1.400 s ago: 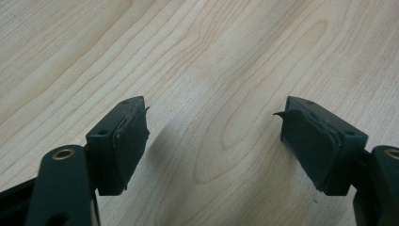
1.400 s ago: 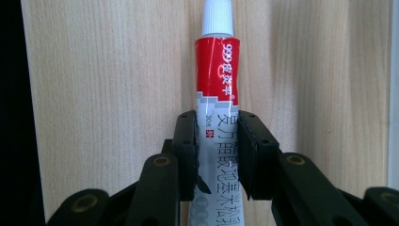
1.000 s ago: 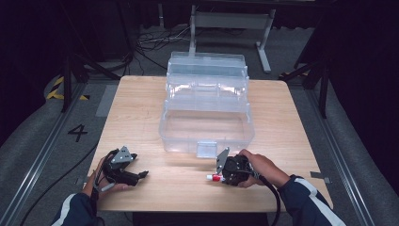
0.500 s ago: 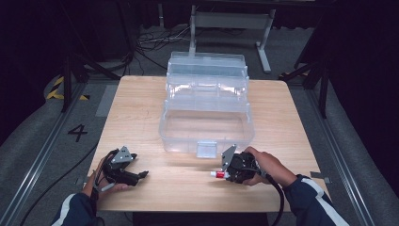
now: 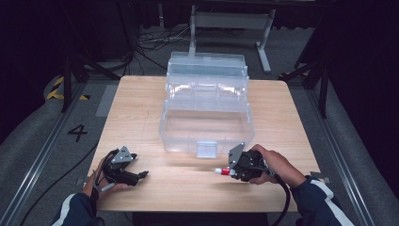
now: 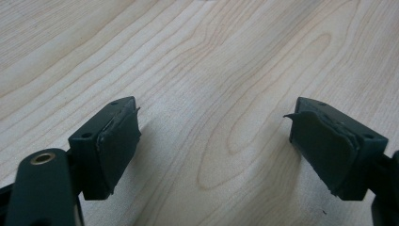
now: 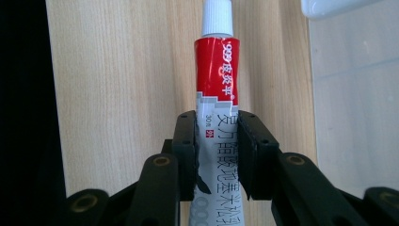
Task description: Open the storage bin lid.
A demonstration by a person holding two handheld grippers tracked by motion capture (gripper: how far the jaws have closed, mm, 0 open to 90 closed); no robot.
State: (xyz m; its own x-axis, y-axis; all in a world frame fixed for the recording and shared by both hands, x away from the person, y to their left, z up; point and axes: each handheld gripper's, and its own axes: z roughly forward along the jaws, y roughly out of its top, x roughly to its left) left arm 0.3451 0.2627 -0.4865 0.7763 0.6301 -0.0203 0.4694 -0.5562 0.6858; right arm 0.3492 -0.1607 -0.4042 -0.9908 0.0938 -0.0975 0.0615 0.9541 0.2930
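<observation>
— Nearest us, what's the right gripper (image 5: 225,171) got?

— A small tube (image 7: 217,94), red band, white cap. The jaws are clamped on its printed body, cap pointing away from the hand, toward the middle of the table (image 5: 141,108).

— Anything different from a second ago?

— The hand has lifted a little and shifted a touch to the right along the near edge. The tube looks clear of the wood now, carried just in front of the clear plastic box (image 5: 207,127). I'd say the pick-up is done and the carry has begun.

— And the left gripper (image 5: 141,175)?

— Resting low at the near left corner, jaws standing well apart, only bare wood between them. It hasn't budged.

— Where would the tube go?

— My guess: into the box beyond, its tiered trays fanned open toward the far side. It needs lifting over the front wall first.
</observation>
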